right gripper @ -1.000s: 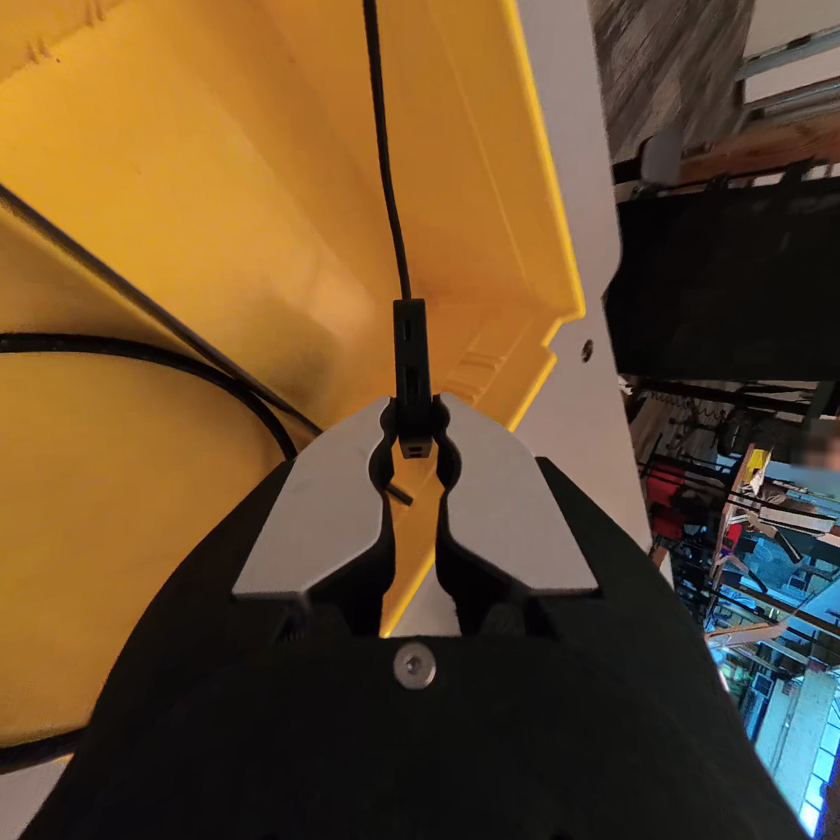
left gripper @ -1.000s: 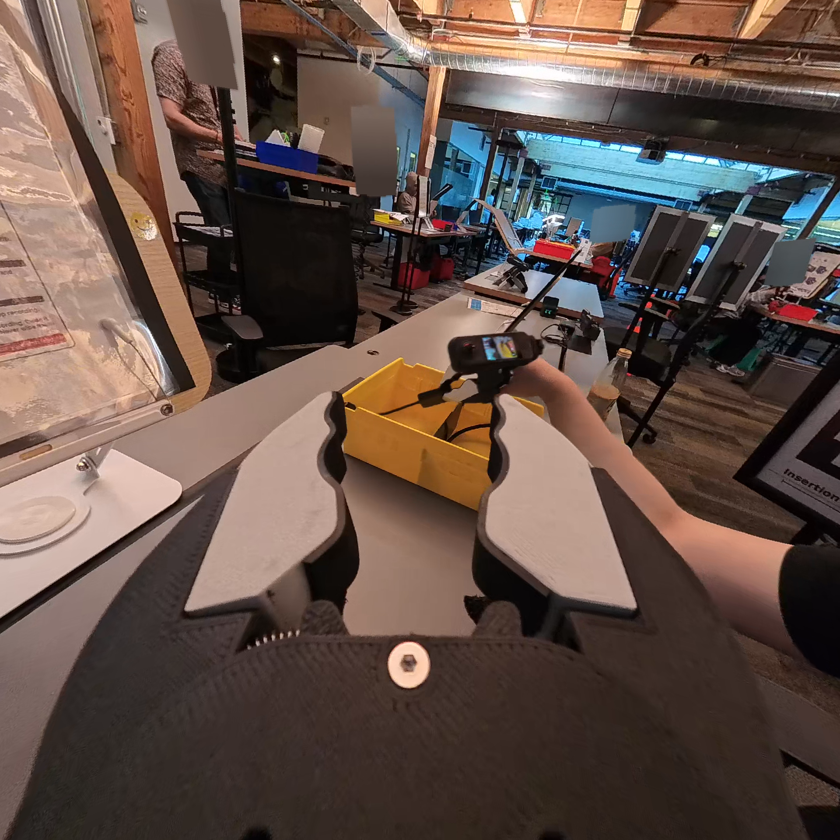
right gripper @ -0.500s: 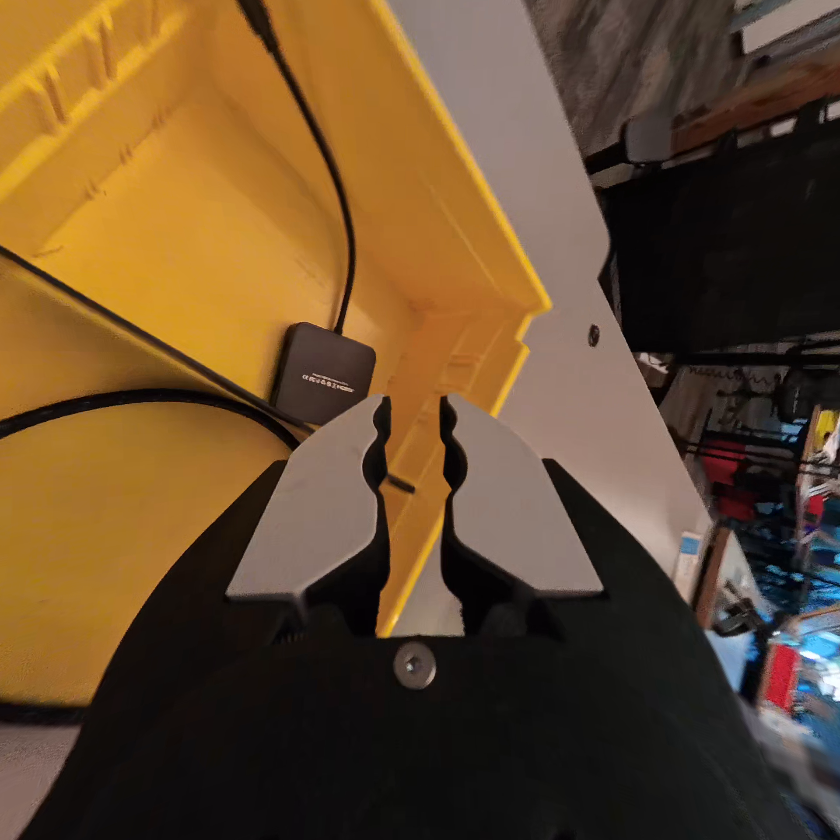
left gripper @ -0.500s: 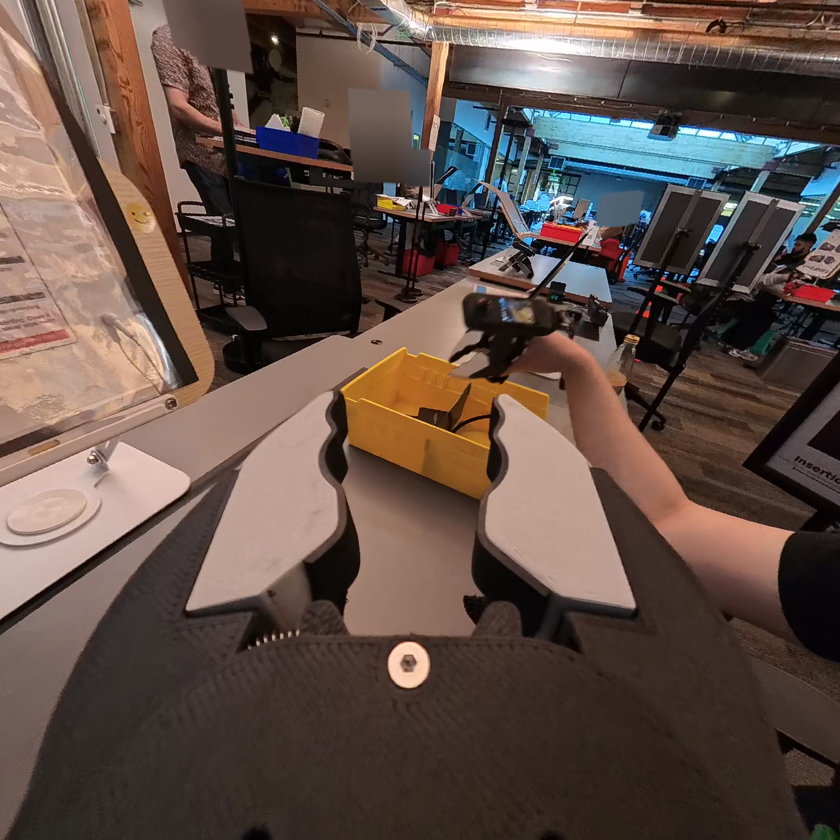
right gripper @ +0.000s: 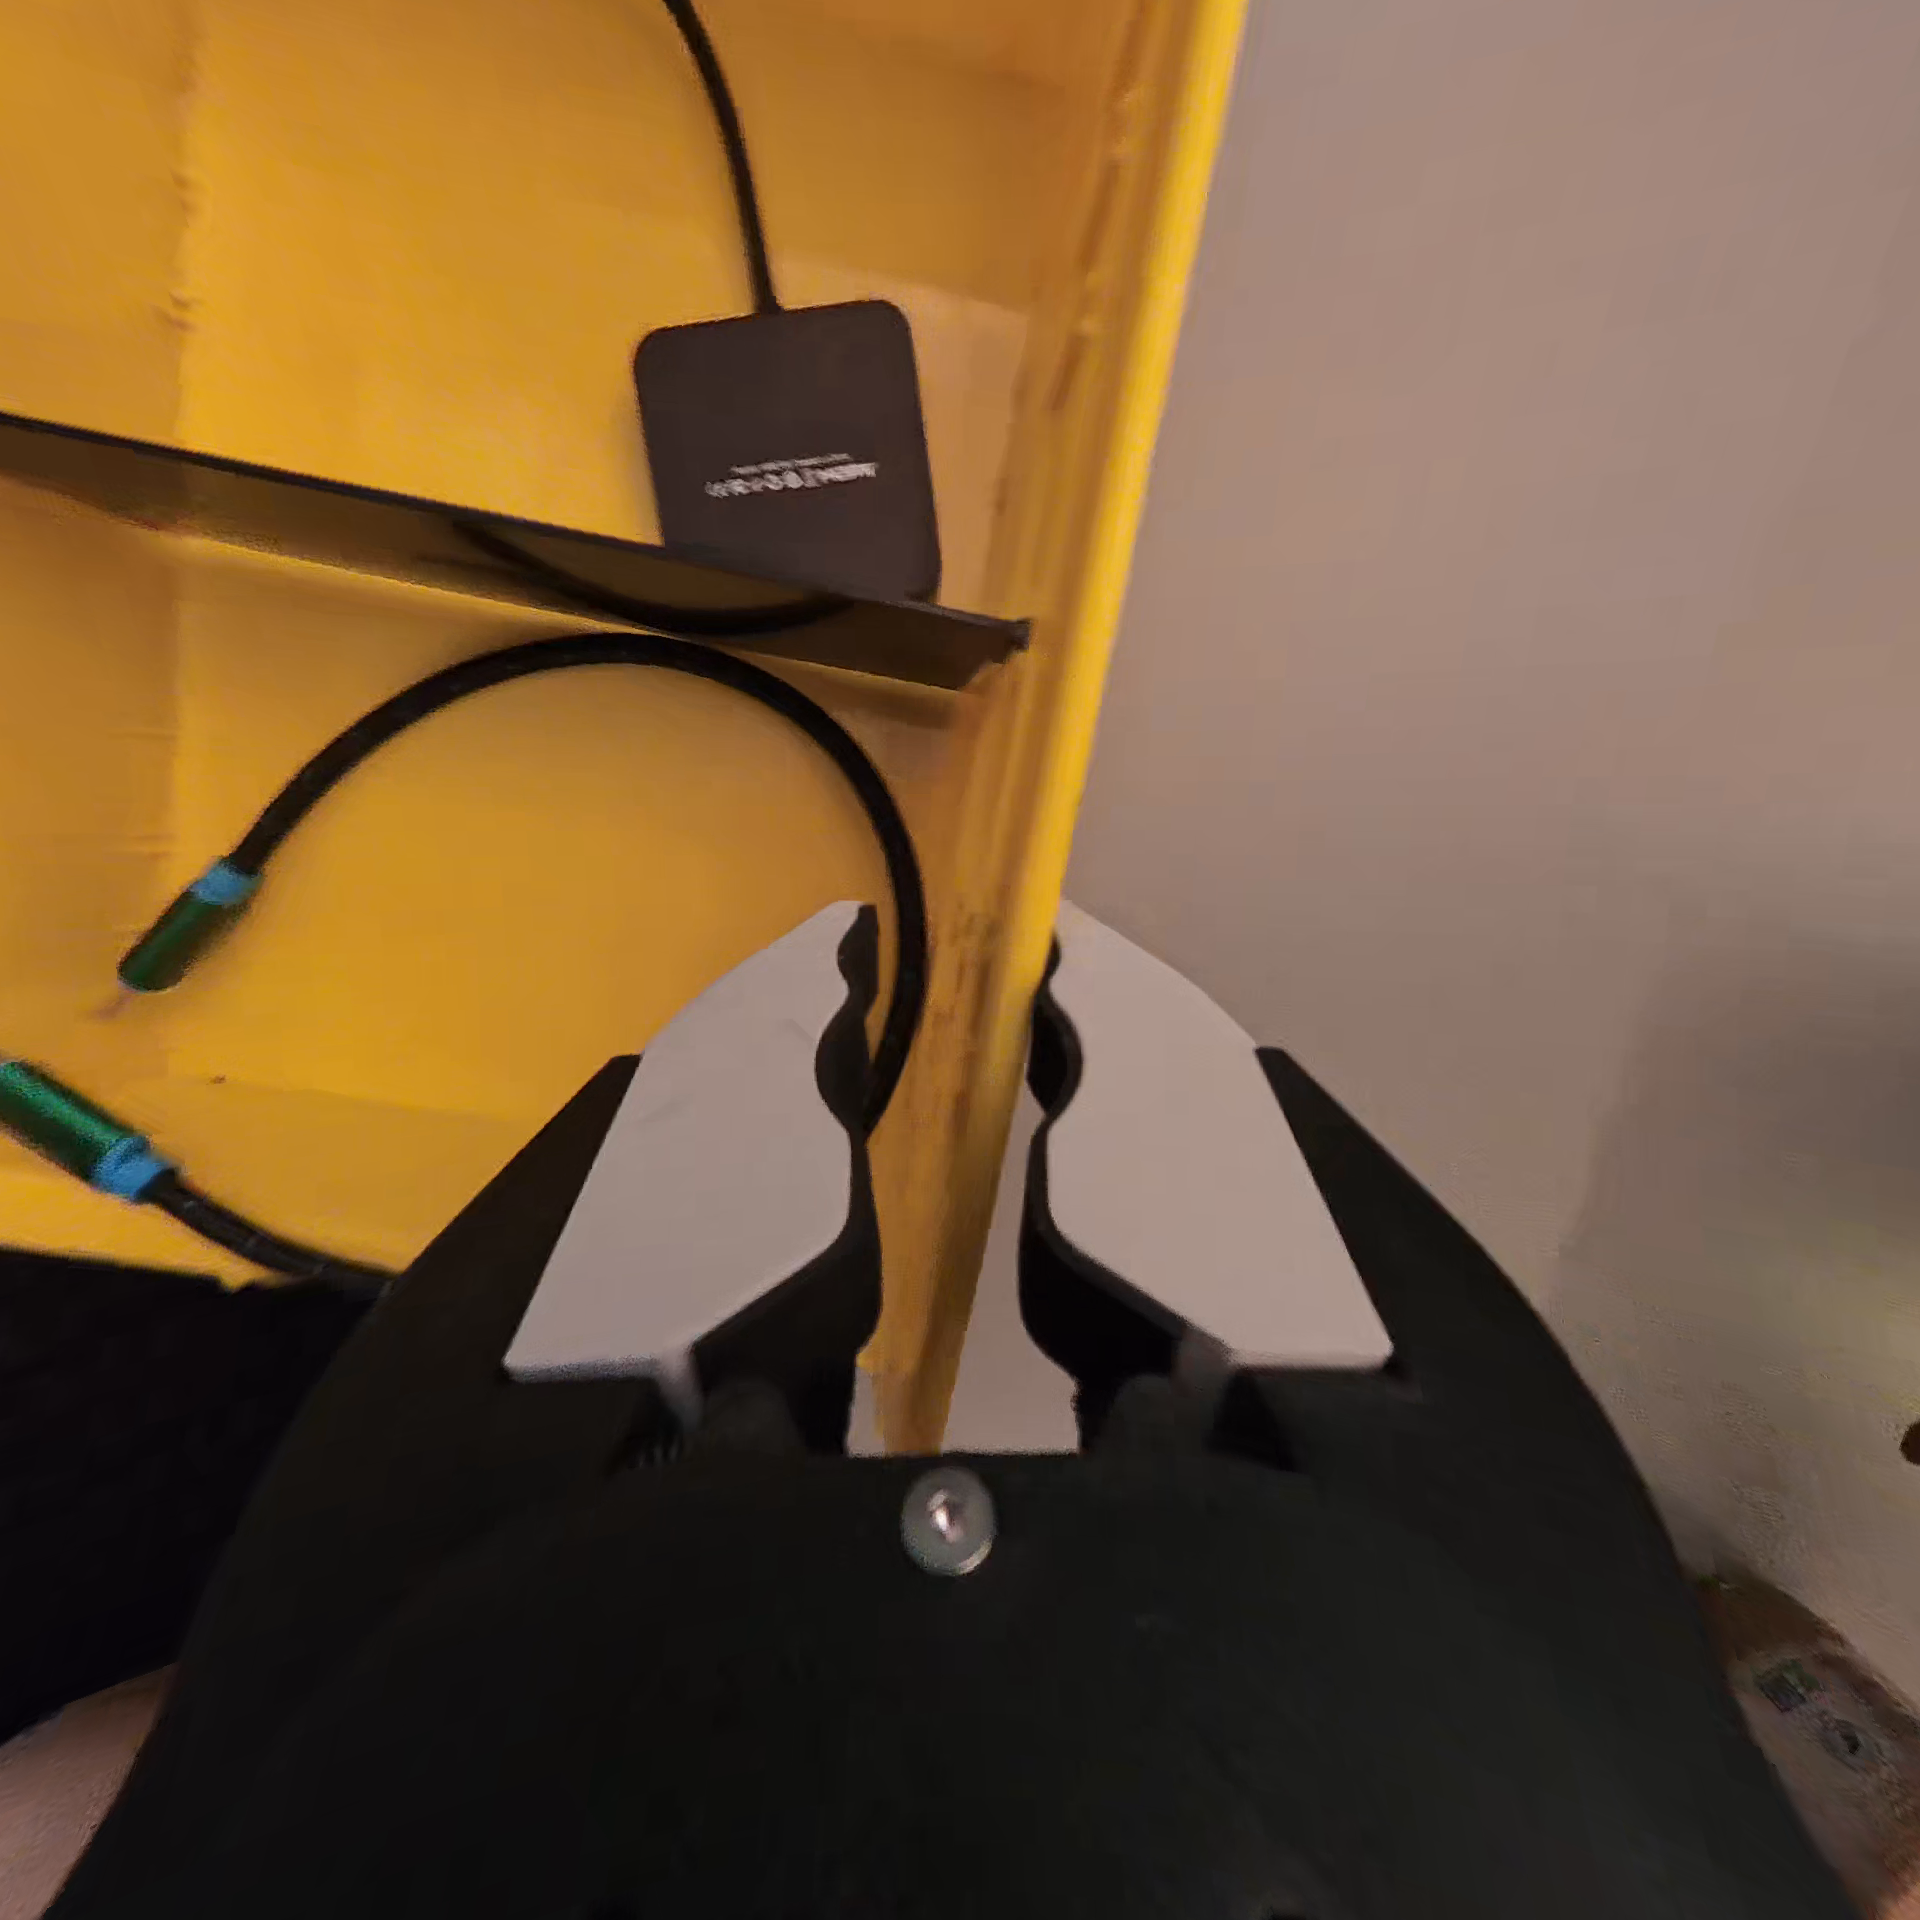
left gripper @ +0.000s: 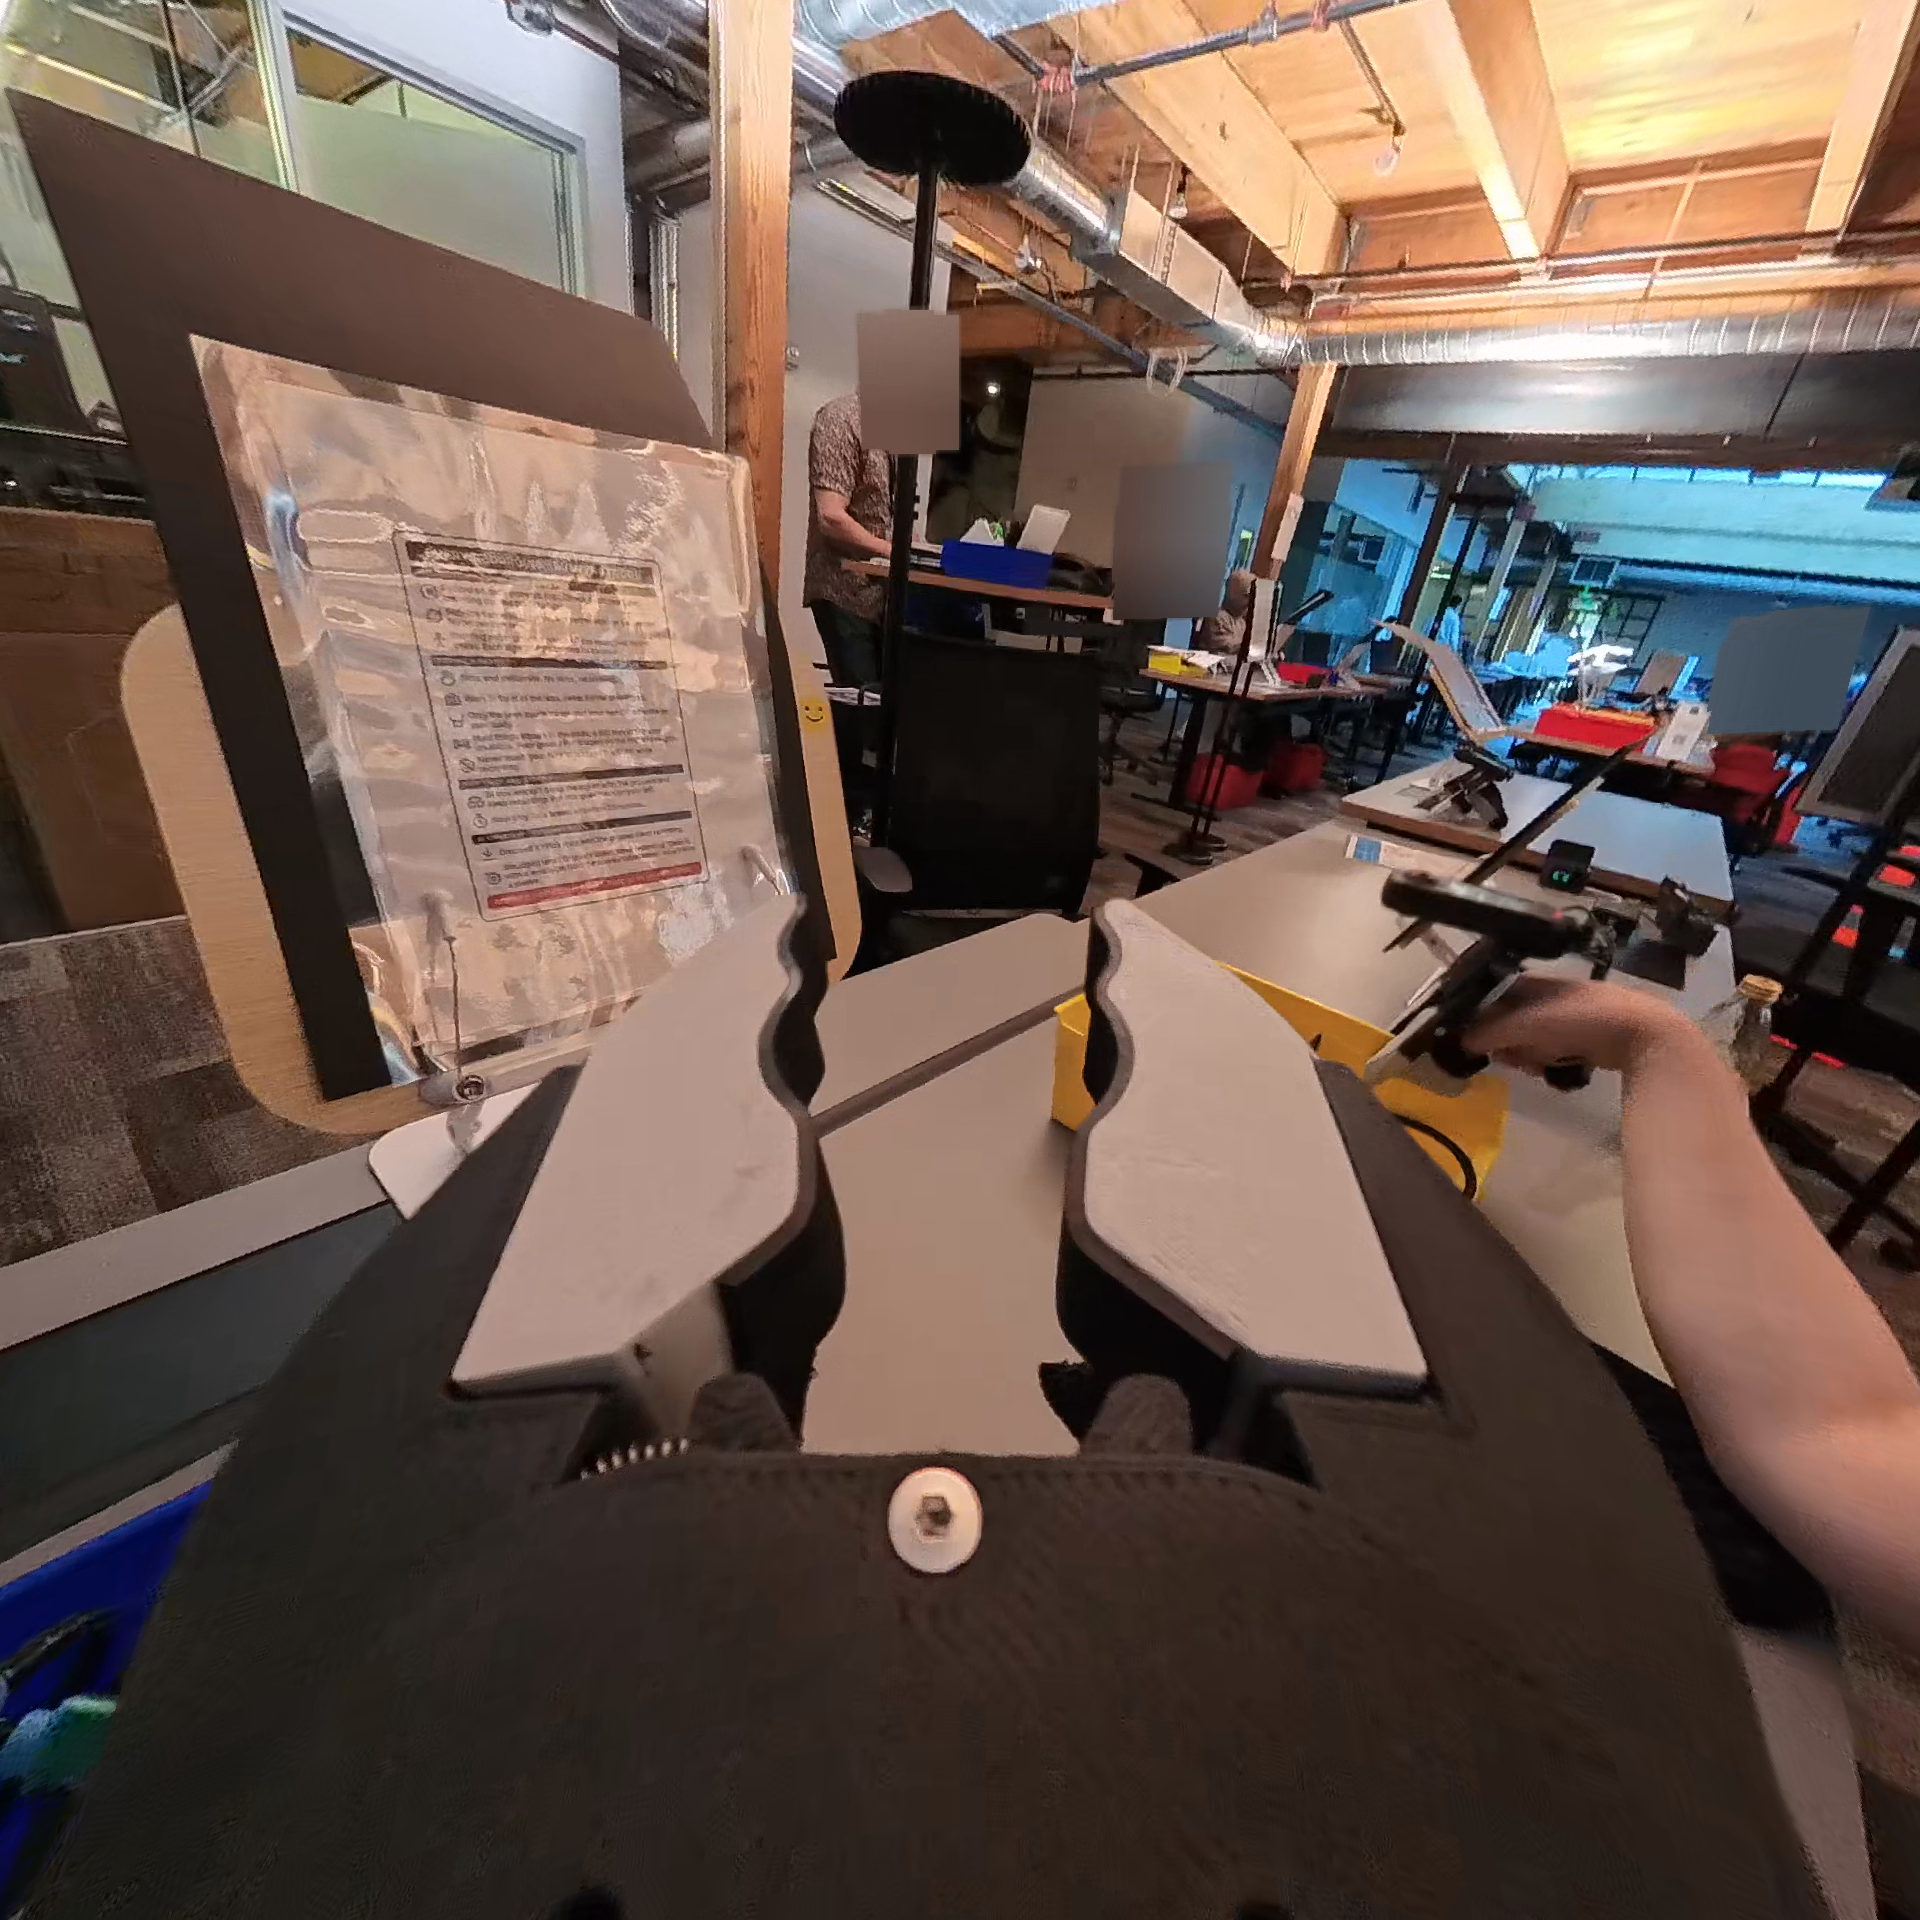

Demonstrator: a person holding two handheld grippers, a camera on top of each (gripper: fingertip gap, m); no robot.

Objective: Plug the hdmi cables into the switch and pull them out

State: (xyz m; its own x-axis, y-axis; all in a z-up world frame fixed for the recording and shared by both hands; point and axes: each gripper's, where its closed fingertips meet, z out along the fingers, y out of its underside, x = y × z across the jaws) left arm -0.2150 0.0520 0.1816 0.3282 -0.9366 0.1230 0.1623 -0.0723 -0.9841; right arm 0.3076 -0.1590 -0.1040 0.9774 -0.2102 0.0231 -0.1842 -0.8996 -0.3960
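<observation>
A yellow bin (right gripper: 1091,520) sits on the grey table (right gripper: 1507,623). In its far compartment the flat black switch (right gripper: 784,457) lies with its thin lead running away. A black divider (right gripper: 520,540) crosses the bin. In the near compartment lies a black hdmi cable (right gripper: 623,646) with two green and blue plugs (right gripper: 182,930), unplugged. My right gripper (right gripper: 961,925) is open and empty, its fingers either side of the bin's side wall. My left gripper (left gripper: 945,997) is open and empty above the table (left gripper: 935,1195), left of the bin (left gripper: 1455,1117). The right gripper (left gripper: 1455,997) shows there over the bin.
A sign board in a clear sleeve (left gripper: 499,707) stands on a white base at the table's left. A blue bin (left gripper: 62,1621) is at the lower left. A bottle (left gripper: 1756,1029) stands beyond the yellow bin. A black chair (left gripper: 997,769) and a standing person (left gripper: 847,540) are behind. The left gripper's tips are roughly 65 centimeters from the right gripper's. It is some 11 centimeters from my right tips to the flat black switch (right gripper: 784,457).
My right gripper let go of the switch, which now lies flat in the bin, and drew back to the bin's side wall. My left gripper swung left toward the sign board.
</observation>
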